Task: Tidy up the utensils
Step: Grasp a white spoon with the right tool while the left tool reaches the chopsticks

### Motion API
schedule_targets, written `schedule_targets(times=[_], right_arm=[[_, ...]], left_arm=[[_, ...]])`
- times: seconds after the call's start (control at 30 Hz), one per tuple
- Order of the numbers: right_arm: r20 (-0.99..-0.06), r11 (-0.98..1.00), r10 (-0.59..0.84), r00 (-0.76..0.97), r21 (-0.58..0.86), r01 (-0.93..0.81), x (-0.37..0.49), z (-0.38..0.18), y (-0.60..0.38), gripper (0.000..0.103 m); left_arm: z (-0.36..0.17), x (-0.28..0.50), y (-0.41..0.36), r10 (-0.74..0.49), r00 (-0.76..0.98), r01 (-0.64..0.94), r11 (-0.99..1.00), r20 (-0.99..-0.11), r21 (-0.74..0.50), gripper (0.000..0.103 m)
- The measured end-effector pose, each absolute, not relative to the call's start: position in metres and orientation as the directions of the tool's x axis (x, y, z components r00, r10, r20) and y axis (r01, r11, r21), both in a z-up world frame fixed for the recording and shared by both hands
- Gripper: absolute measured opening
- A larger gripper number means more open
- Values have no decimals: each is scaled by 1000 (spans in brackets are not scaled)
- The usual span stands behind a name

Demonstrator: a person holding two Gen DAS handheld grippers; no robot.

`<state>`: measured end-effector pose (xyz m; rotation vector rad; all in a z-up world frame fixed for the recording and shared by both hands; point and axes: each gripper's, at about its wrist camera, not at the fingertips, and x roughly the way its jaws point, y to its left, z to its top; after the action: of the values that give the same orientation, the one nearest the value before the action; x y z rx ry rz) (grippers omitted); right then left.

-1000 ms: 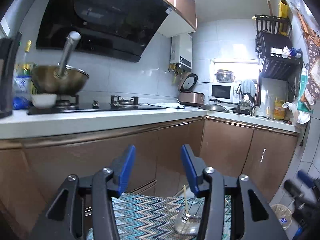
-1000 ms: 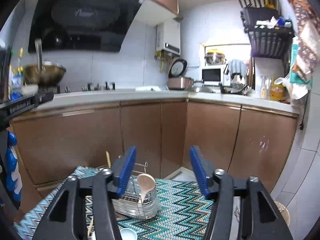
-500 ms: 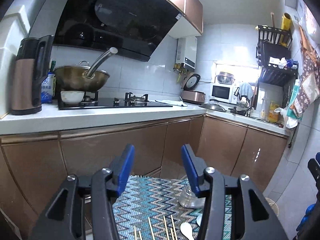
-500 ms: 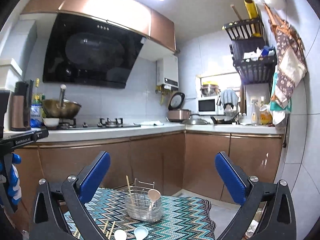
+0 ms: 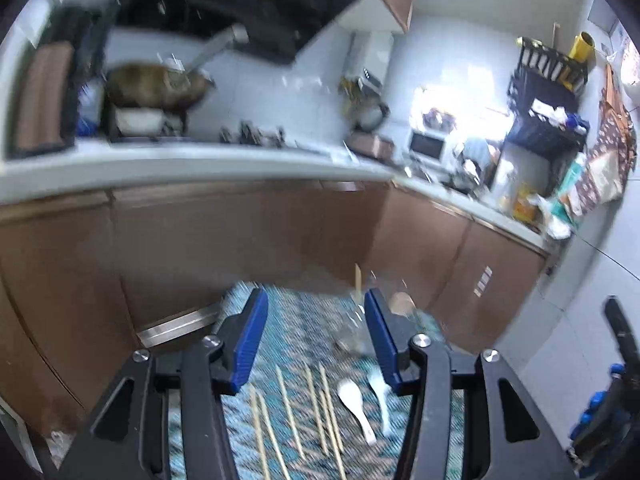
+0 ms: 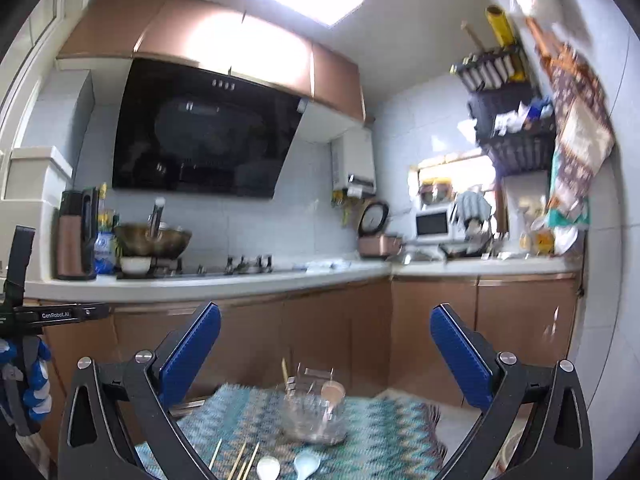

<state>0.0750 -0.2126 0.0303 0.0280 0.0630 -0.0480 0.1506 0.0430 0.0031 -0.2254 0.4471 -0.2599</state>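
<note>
Several wooden chopsticks (image 5: 308, 416) and two white spoons (image 5: 356, 404) lie on a teal zigzag mat (image 5: 296, 320). Behind them stands a clear utensil holder (image 6: 314, 416) with a wire rack, holding one chopstick and a wooden spoon (image 6: 333, 391). My left gripper (image 5: 314, 338) is open and empty, above the chopsticks. My right gripper (image 6: 325, 354) is wide open and empty, above the mat and short of the holder. The chopsticks (image 6: 240, 460) and spoons (image 6: 288, 466) show at the bottom of the right wrist view.
Brown base cabinets (image 6: 320, 328) under a white counter (image 6: 200, 284) run behind the mat and turn right. On the counter are a wok (image 6: 154, 240), a kettle (image 6: 74, 236) and a rice cooker (image 6: 378, 240). The other gripper shows at the left edge (image 6: 20, 320).
The left view has tilted down and nearer the mat, blurred by motion. The right view has tilted up. Both grippers stay open as half a second ago.
</note>
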Motion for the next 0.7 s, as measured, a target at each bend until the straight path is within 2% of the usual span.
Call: schedule_targets(times=[0.23, 0.3, 0.47, 0.7], right_arm=[[-280, 995, 24, 960, 96, 3, 115, -13, -230, 103], [-340, 993, 59, 939, 120, -19, 128, -28, -235, 101], [-482, 984, 132, 866, 168, -57, 163, -71, -247, 83], [-623, 968, 222, 750, 235, -91, 208, -137, -255, 66]], left_arm=[[-51, 186, 14, -415, 707, 267, 907, -573, -327, 46], [-71, 201, 3, -454, 633, 286, 890, -627, -355, 37], [-123, 238, -24, -484, 470, 285, 875, -738, -392, 29], [-193, 291, -47, -449, 299, 209, 892, -842, -402, 20]])
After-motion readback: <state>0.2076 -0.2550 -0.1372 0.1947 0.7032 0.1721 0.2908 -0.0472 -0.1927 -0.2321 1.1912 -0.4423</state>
